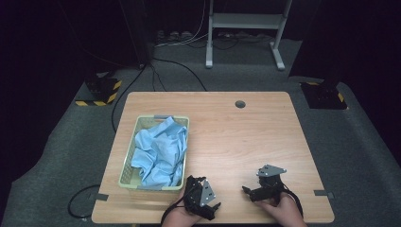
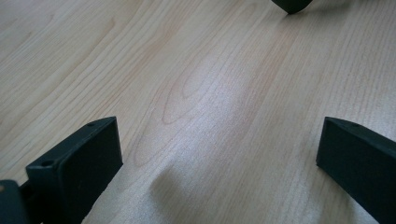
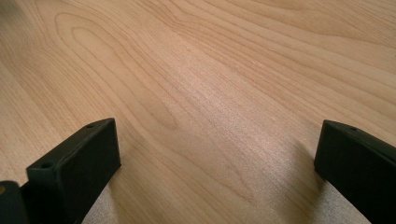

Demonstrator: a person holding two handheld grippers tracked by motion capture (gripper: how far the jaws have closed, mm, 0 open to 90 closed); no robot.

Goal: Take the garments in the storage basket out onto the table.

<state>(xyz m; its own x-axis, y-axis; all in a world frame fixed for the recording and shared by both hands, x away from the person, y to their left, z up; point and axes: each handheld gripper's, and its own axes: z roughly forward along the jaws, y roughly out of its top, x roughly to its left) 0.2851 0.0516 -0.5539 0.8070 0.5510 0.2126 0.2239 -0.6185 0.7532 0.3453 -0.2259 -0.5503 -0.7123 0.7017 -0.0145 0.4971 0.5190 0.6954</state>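
We see a wooden table on grey carpet. At its left sits a pale green basket holding crumpled blue cloth. A white stand stands far behind.

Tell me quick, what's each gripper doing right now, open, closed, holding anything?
Left gripper: open, holding nothing, over bare table.
Right gripper: open, holding nothing.

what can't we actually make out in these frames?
- Basket contents, high view: the crumpled blue cloth covers whatever lies beneath it.
- The person, high view: bottom edge cuts off all beyond the hands holding the left gripper and right gripper.
- Room at the back, high view: too dark to read.
- Dark shape, left gripper view: cut off by the top edge; likely the other gripper.
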